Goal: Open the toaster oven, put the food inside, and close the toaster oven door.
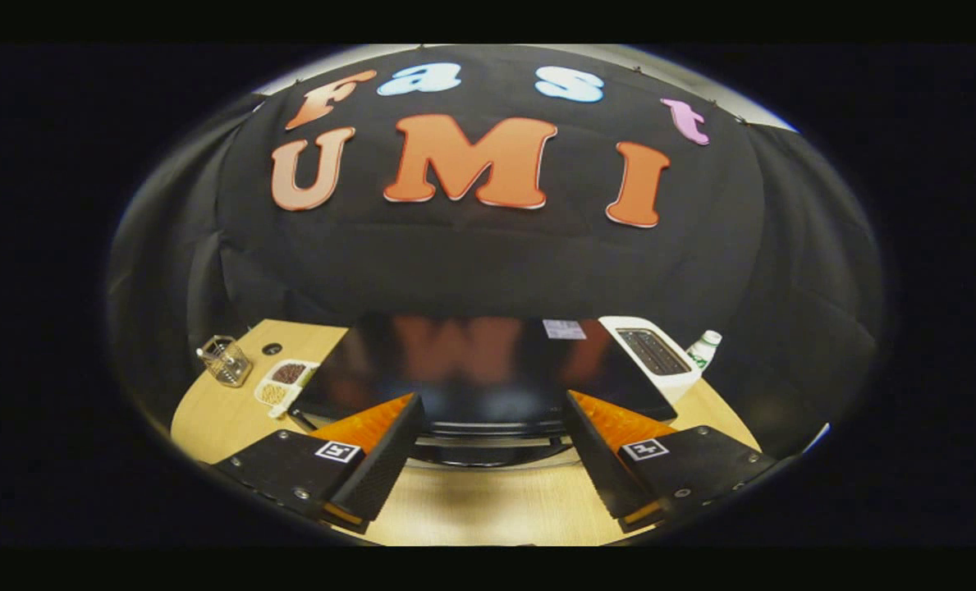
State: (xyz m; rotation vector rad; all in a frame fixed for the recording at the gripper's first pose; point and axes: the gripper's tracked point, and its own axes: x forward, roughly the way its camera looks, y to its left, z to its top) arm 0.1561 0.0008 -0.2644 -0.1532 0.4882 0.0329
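I look down on the toaster oven (pixel 488 369), a wide box with a glossy black top that mirrors the wall behind it. Along its near edge runs a silvery handle bar (pixel 492 439), which lies between my fingers. My gripper (pixel 492 397) is open, fingers spread wide, tips over the oven's front edge and holding nothing. Left of the oven lies a small white divided dish (pixel 284 382) with dark bits in one half and pale grains in the other. I cannot tell from this angle how the door stands.
A clear glass cup (pixel 225 359) stands at the far left of the wooden table (pixel 488 509). Right of the oven are a white slot toaster (pixel 653 355) and a bottle with a white cap (pixel 703 347). Black cloth walls close the booth behind.
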